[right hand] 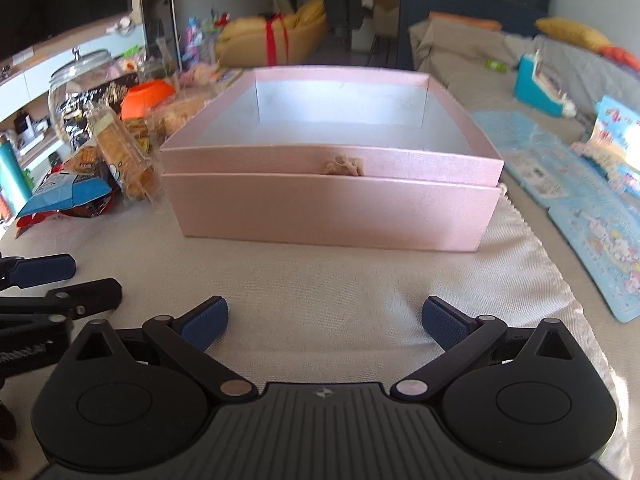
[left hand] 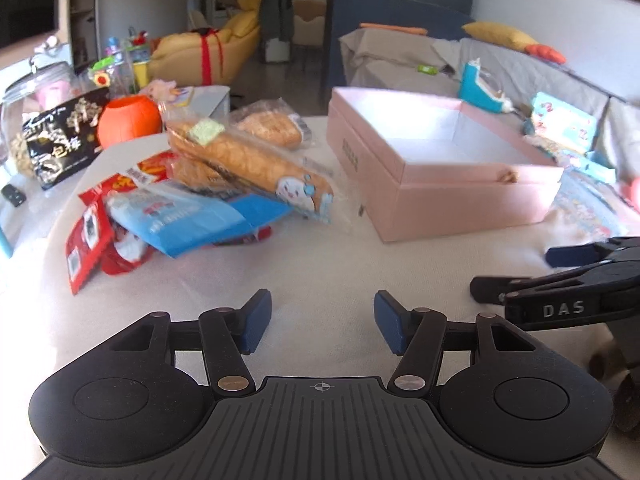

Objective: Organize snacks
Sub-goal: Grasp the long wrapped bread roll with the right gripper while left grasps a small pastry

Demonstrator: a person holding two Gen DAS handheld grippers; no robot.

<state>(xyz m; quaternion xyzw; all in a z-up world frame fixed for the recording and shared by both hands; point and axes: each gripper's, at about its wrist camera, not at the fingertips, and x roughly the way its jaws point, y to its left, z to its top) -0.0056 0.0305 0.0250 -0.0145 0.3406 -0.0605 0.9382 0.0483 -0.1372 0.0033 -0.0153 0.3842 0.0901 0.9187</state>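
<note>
Left gripper (left hand: 323, 326) spread wide, empty; snack pile (left hand: 208, 184) at 11 o'clock, pink box (left hand: 460, 200) approx. 1 o'clock, seemingly empty.

You've got a pale cloth (right hand: 340, 292) covering the surface. On it sit the pink box (right hand: 332, 216) and, left of it, a snack pile (left hand: 208, 184).

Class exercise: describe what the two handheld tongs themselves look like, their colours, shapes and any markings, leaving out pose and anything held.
Both the left tongs and the right tongs are matte black, with a ribbed body, two round housings and linked arms on silver pivot pins. Each finger ends in a textured blue pad. A small crosshair mark sits at mid-body. Seen from the left wrist camera, the right tongs carry white "DAS" lettering. No cables, hands or sleeves show.
</note>
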